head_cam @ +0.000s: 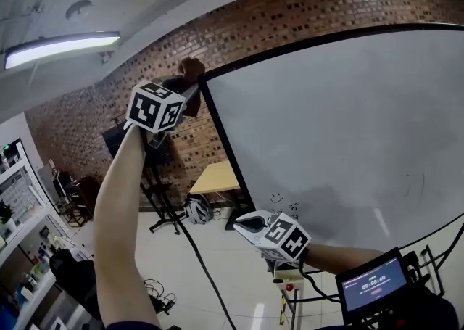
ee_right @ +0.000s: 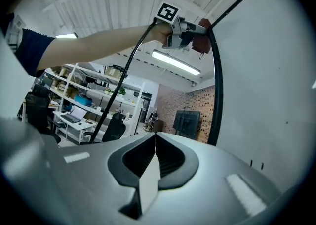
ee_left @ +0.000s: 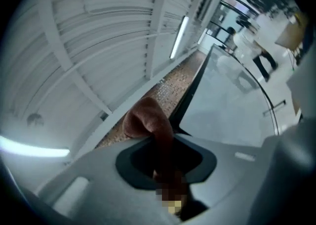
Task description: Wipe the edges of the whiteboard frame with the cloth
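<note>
Left gripper point(head_cam: 187, 93): clamped on cloth point(head_cam: 192, 69) at whiteboard frame point(head_cam: 223, 140) upper-left corner; other edges probably unwiped. Right gripper point(head_cam: 250, 224): closed, empty.

A brick wall point(head_cam: 290, 9) spans twelve o'clock. A tube light point(head_cam: 61, 49) glows at ten, shelves point(head_cam: 18, 249) stand at eight, and a wooden table point(head_cam: 214, 176) sits on the pale floor point(head_cam: 239, 270) toward six.

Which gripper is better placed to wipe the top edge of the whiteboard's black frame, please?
Left, I'd say. The left gripper is shut on the brown cloth, raised at the upper left corner of the black whiteboard frame. The right gripper sits much lower, shut and empty.
</note>
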